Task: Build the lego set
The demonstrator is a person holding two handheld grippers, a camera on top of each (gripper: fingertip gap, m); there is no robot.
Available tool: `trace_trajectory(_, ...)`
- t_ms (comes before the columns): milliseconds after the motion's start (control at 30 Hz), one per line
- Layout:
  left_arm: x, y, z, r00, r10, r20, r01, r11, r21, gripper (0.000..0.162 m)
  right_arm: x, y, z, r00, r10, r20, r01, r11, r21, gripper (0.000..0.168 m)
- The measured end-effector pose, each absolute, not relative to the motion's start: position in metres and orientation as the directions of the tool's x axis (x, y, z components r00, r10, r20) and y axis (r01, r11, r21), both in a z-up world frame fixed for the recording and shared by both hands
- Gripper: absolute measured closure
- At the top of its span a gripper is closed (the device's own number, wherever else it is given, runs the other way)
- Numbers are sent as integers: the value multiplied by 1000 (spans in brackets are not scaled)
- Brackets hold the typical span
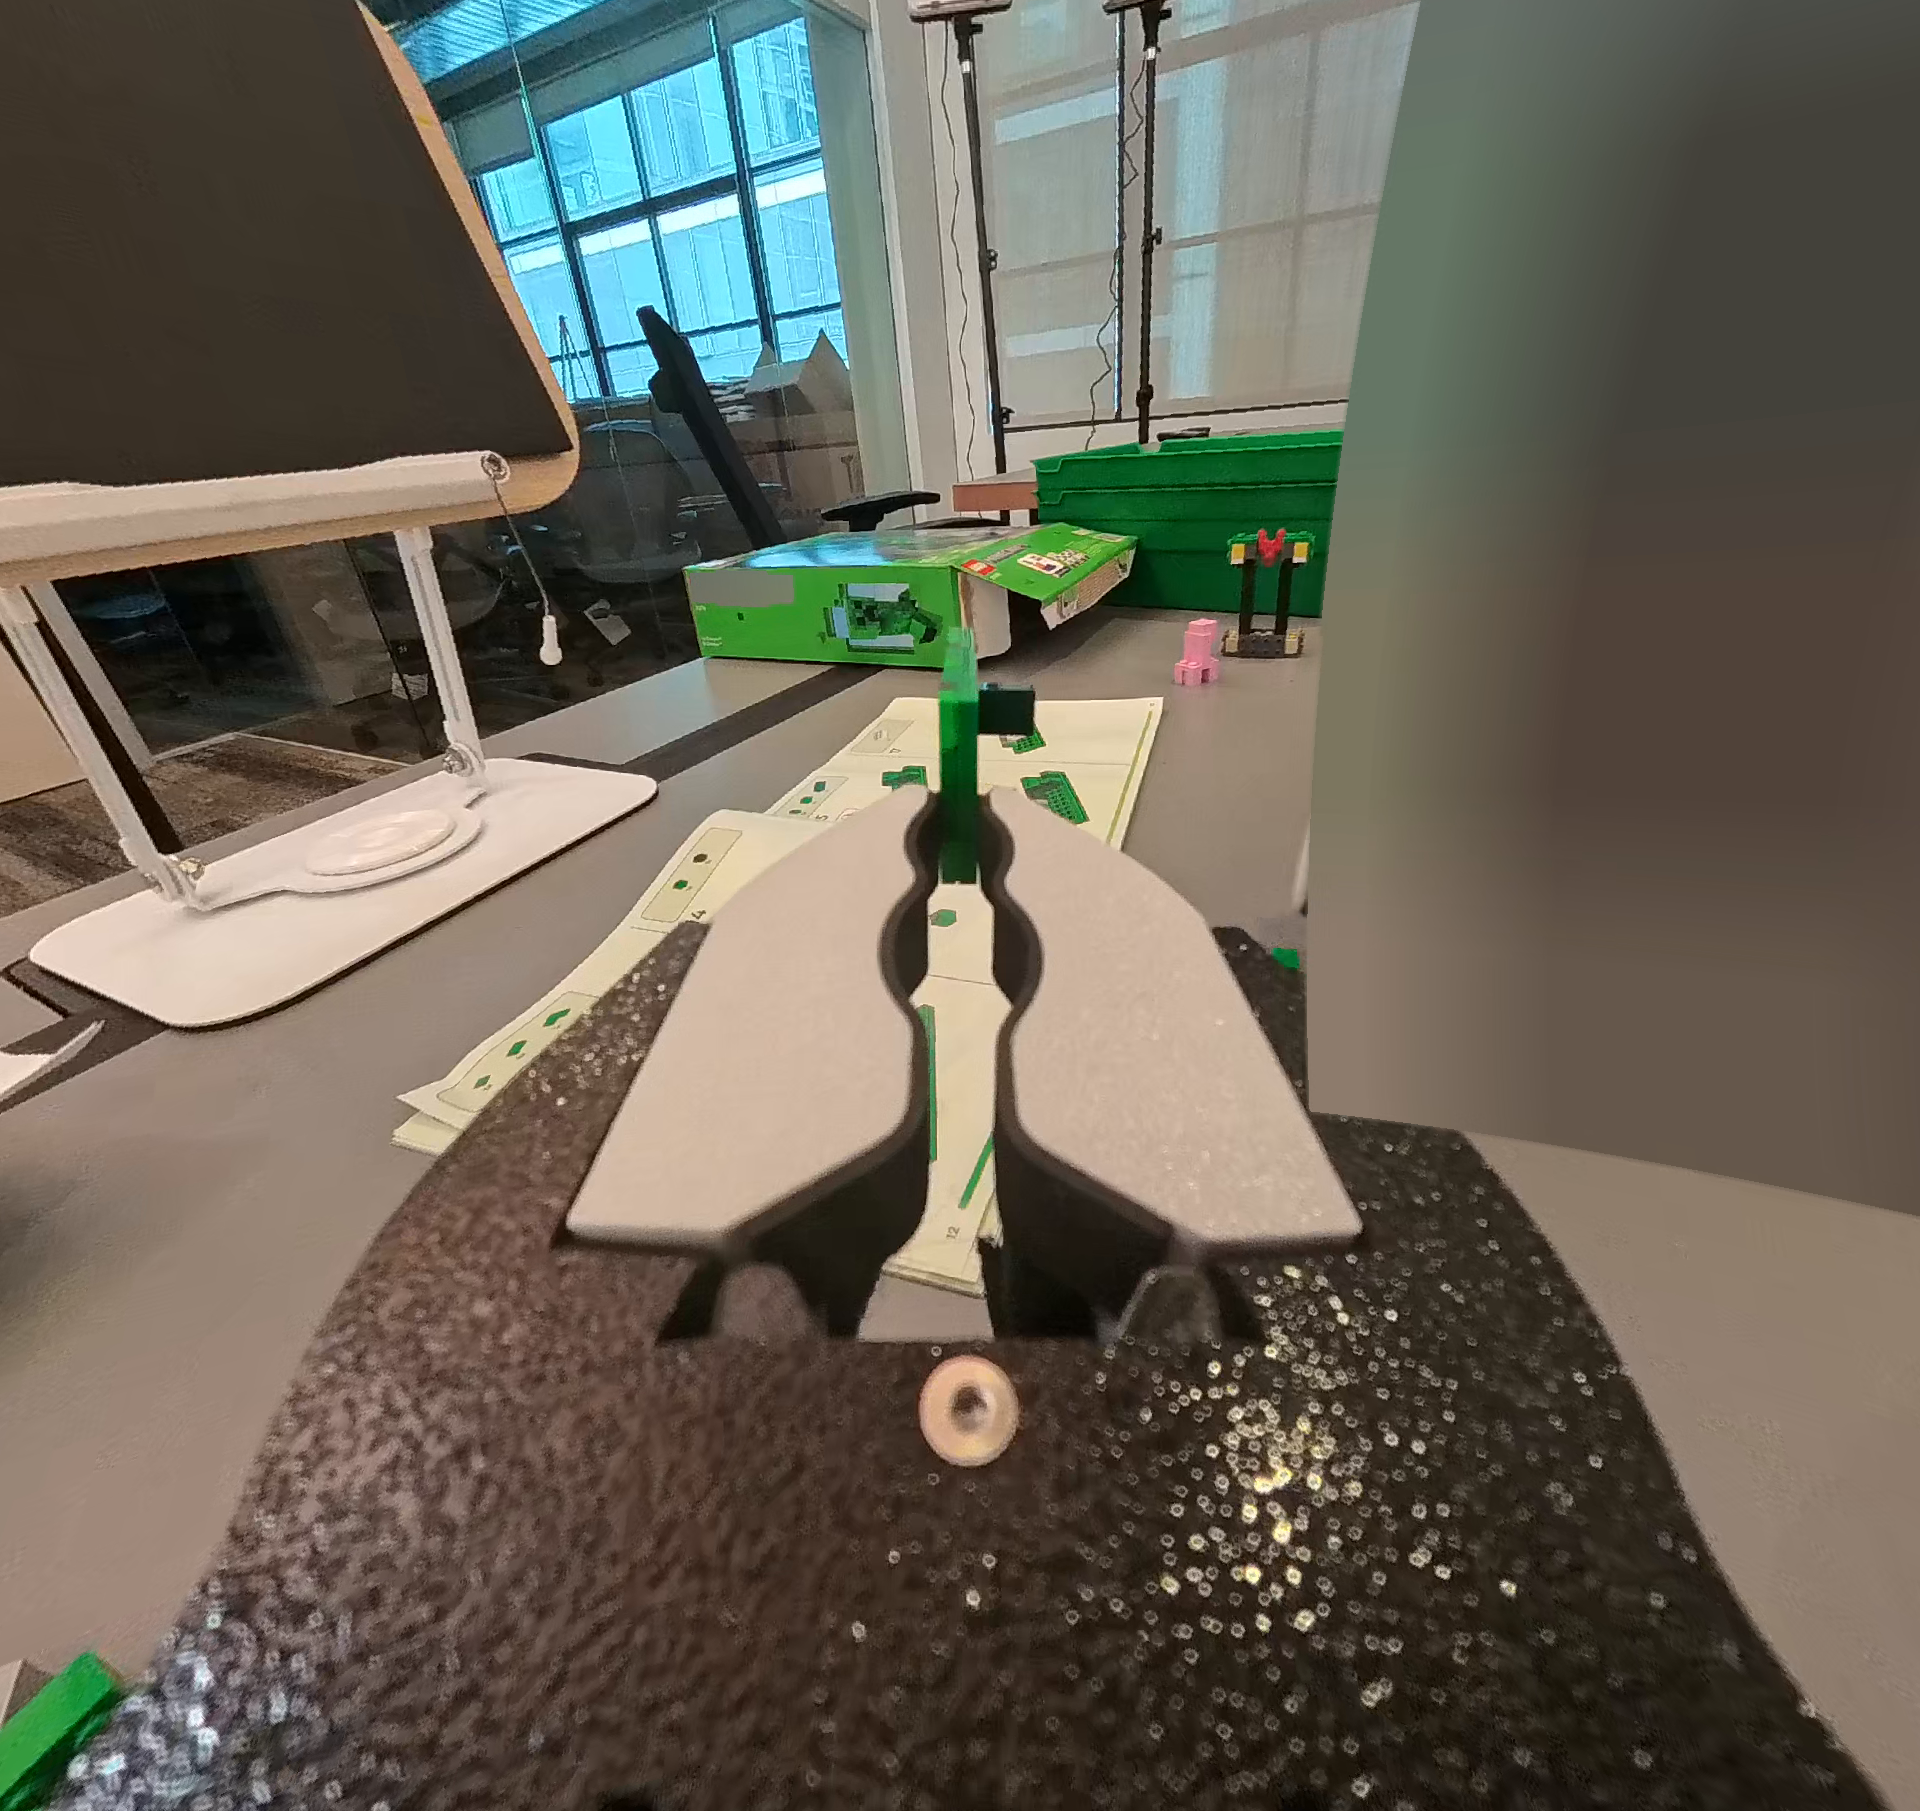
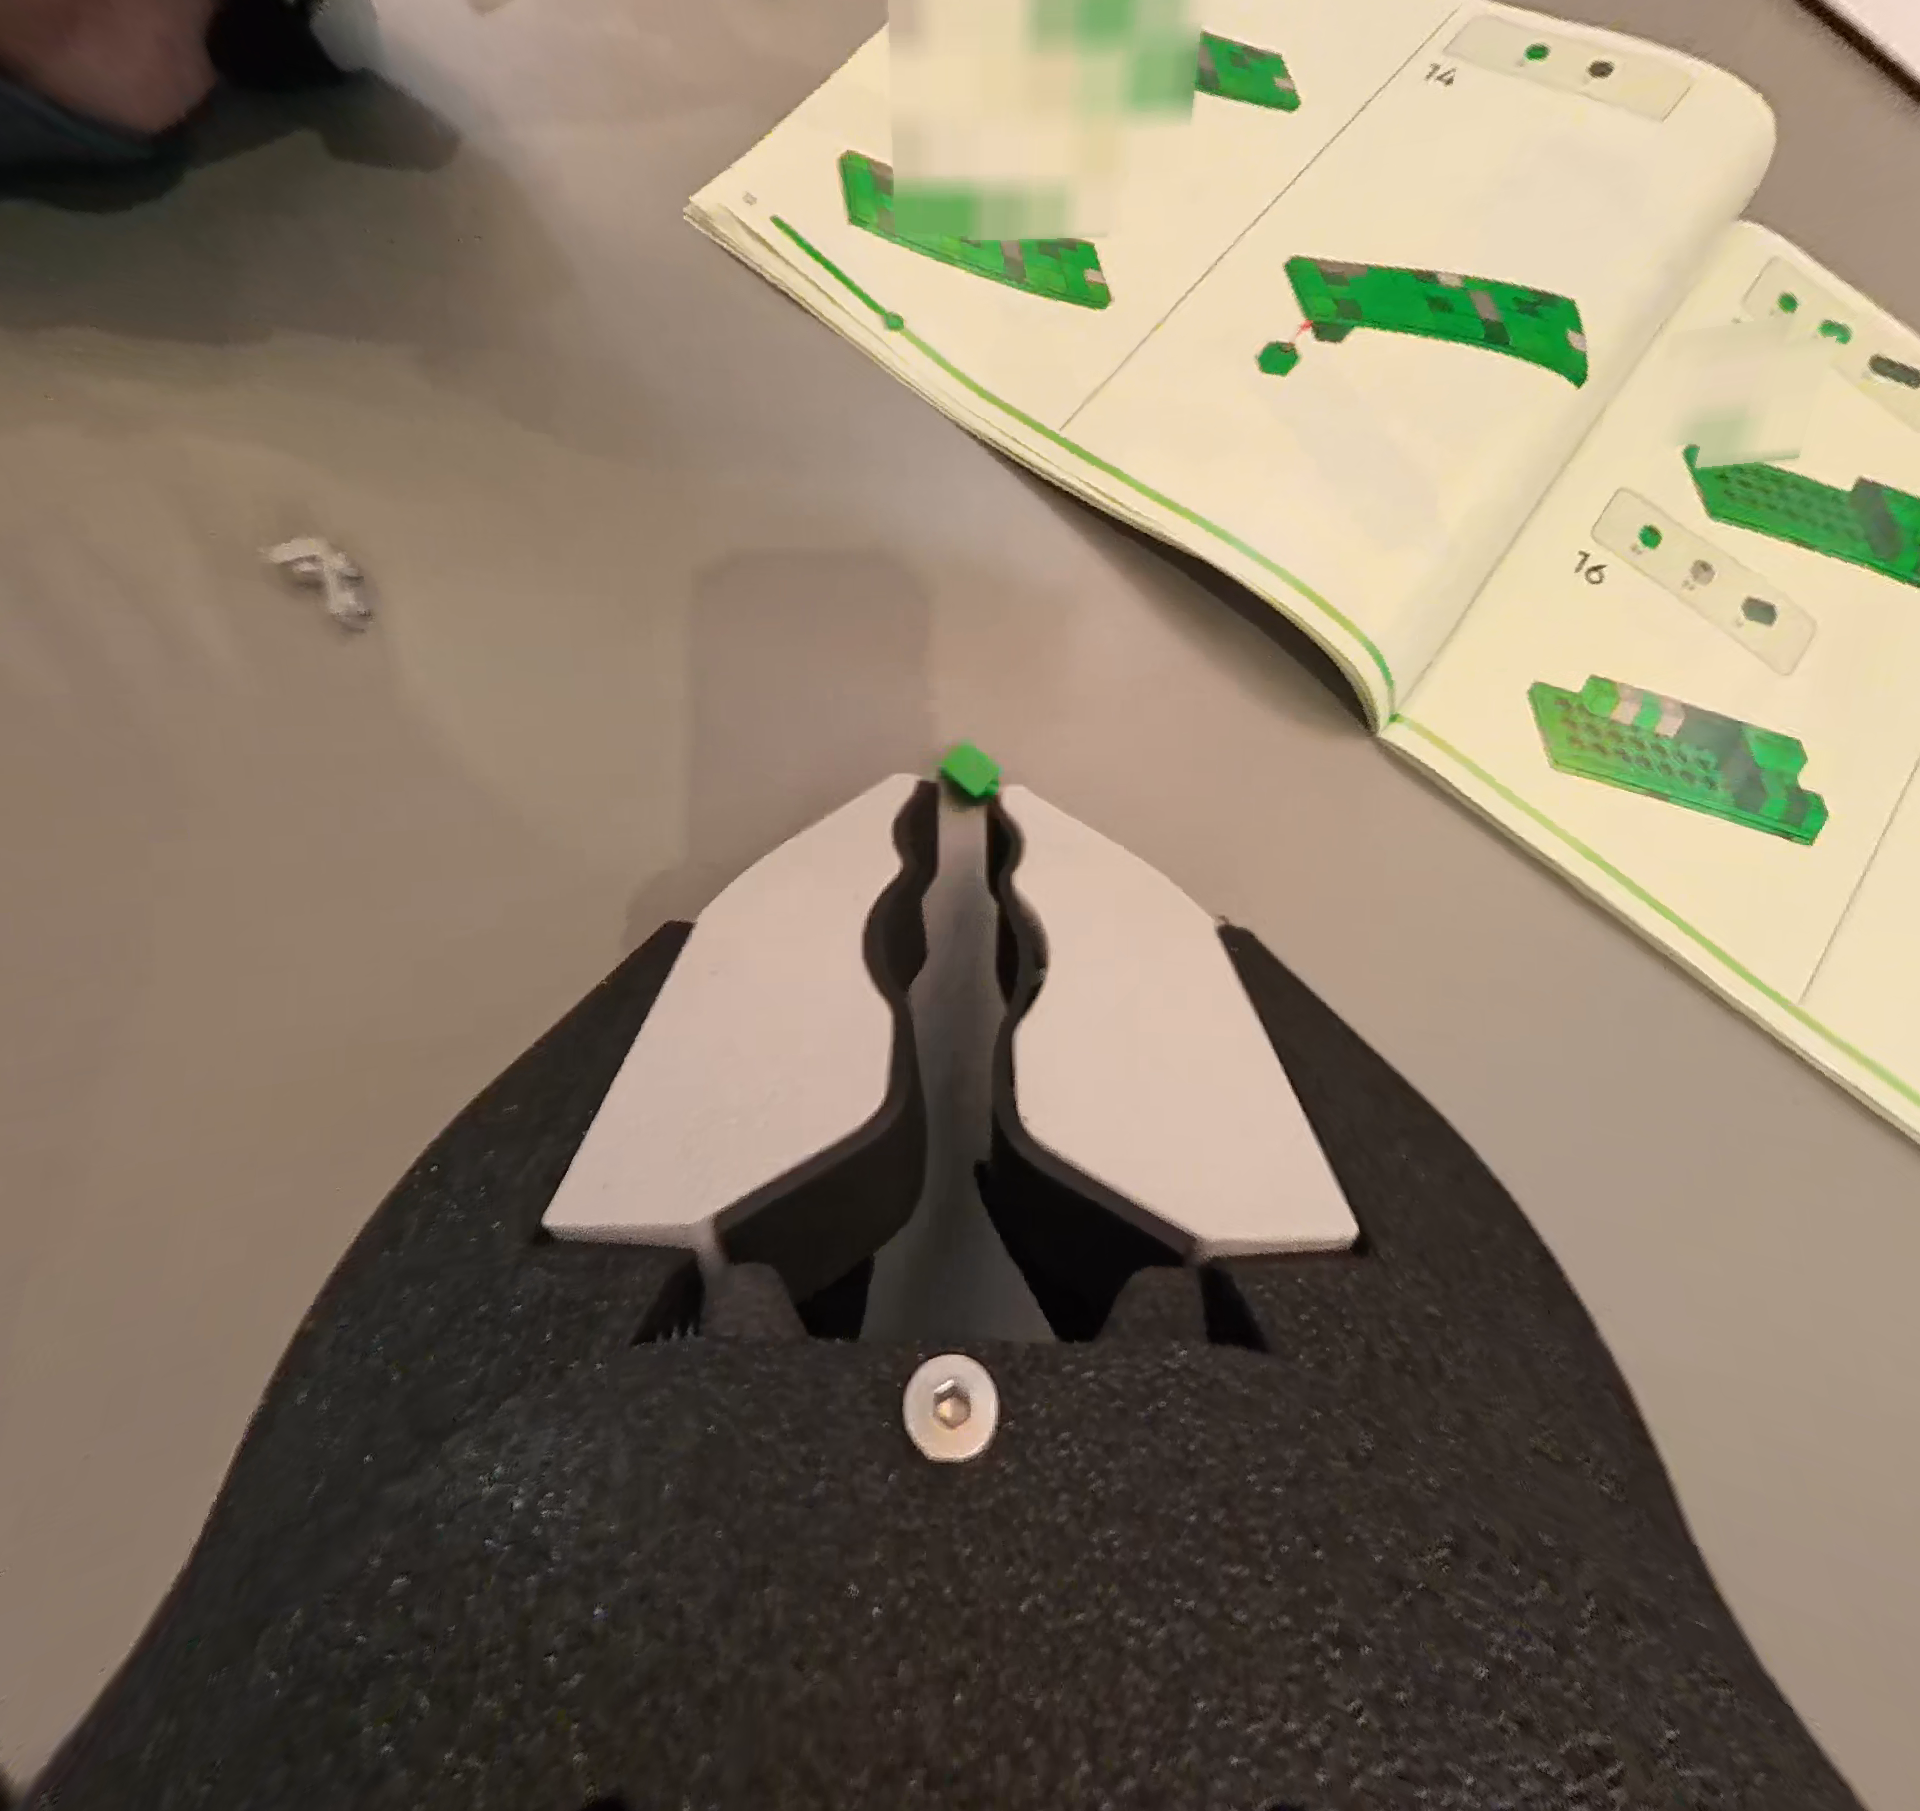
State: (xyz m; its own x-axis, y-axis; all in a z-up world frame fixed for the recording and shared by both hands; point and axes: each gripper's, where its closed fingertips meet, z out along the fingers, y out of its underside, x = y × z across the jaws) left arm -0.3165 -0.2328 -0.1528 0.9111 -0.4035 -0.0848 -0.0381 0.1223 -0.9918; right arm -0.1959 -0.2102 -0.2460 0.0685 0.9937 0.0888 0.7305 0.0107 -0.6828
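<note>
My left gripper (image 1: 958, 805) is shut on a flat green lego assembly (image 1: 958, 733) held edge-on and upright, with a dark piece on its upper right side. It hangs above the open instruction booklet (image 1: 831, 878) on the grey table. My right gripper (image 2: 958, 793) is shut on a small green lego piece (image 2: 968, 772) at its fingertips, above bare grey table. The booklet (image 2: 1351, 390) lies open to the upper right in the right wrist view.
A white stand (image 1: 343, 857) holding a dark board sits at left. A green lego box (image 1: 894, 598), stacked green trays (image 1: 1195, 504), a pink figure (image 1: 1197, 655) and a small black-and-green build (image 1: 1268, 592) stand at the back. A small white scrap (image 2: 322, 582) lies on the table. A hand (image 2: 125, 5) shows top left. Across from one pair of fingers to the other is roughly 15 cm. The small white scrap (image 2: 322, 582) lies around 12 cm away from my right fingertips.
</note>
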Motion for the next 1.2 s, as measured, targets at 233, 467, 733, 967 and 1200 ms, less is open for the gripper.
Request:
trace_trajectory(233, -315, -233, -153, 908, -412, -79, -33, 119, -992, 156, -198, -213, -258, 66, 977, 202, 798, 70, -598, 168)
trace_trajectory(467, -315, -233, -153, 906, -416, -76, -29, 117, -993, 156, -208, -188, -253, 216, 942, 256, 742, 12, -670, 168)
trace_trajectory(733, -315, -234, -152, 905, -419, -68, -21, 117, -993, 156, -206, -179, -238, 595, 797, 99, 526, -294, -798, 118)
trace_trajectory(967, -312, -234, -153, 900, -428, -76, -29, 115, -993, 156, -214, -178, -249, 586, 766, 265, 630, -225, -743, 115)
trace_trajectory(1200, -311, -234, -153, 899, -431, -73, -26, 113, -993, 156, -187, -174, -250, 603, 741, 293, 652, -247, -717, 123)
